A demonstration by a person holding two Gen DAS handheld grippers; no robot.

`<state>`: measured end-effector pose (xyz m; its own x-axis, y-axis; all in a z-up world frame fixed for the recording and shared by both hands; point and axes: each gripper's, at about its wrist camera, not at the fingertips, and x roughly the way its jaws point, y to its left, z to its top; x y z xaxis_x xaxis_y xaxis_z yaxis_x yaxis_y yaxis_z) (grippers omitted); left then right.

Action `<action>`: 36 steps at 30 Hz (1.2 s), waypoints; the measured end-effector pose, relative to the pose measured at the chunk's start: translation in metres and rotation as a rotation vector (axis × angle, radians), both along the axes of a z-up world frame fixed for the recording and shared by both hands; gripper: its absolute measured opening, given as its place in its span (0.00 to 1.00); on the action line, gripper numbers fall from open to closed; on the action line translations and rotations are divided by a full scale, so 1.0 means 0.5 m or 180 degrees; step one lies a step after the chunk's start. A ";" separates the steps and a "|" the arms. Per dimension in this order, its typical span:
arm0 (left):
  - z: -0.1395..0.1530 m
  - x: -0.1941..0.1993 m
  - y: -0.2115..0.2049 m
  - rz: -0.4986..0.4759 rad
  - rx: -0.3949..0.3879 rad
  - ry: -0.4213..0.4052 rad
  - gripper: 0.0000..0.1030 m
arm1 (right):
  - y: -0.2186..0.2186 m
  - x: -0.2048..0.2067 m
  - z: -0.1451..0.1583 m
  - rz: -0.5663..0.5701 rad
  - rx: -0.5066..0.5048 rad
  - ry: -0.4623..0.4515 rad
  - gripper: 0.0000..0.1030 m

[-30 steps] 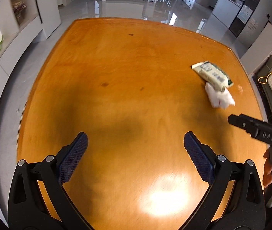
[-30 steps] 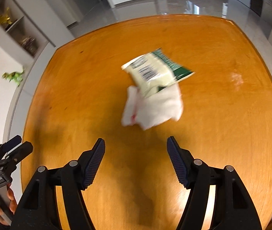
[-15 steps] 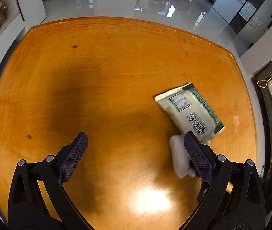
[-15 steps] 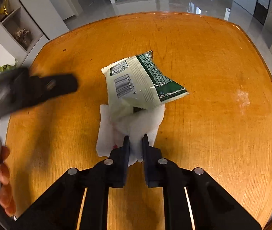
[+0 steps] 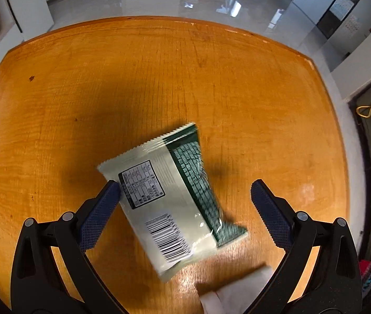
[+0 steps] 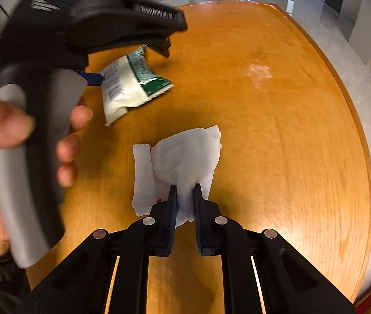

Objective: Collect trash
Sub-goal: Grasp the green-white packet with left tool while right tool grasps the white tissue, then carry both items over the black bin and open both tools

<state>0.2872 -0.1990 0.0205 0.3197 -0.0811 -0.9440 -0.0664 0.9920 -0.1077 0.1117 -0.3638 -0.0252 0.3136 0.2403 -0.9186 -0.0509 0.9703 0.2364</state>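
White tissue (image 6: pixel 182 162) hanging clamped in right gripper (image 6: pixel 185 196) fingers over table (image 6: pixel 277 130); left gripper (image 5: pixel 185 196) fingers spreading wide around snack wrapper (image 5: pixel 169 204) lying on table. Risk: slick wrapper skidding away as fingers are closing.

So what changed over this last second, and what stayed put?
The right gripper closed on the white tissue and pulled it from under the snack wrapper. The left gripper moved in, jaws open around the wrapper. The wrapper stayed on the table.
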 end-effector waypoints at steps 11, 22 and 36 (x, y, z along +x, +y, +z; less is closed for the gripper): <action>-0.058 -0.020 0.050 -0.0088 0.0396 -0.0116 0.78 | -0.023 -0.037 0.013 -0.0050 -0.0018 -0.0026 0.13; -0.051 -0.219 0.240 -0.0351 0.0157 -0.0252 0.64 | 0.048 -0.135 0.061 0.0195 0.0243 -0.0204 0.13; 0.053 -0.543 0.489 0.0043 0.0330 -0.0657 0.64 | 0.331 -0.335 0.107 0.0987 0.0514 -0.0298 0.13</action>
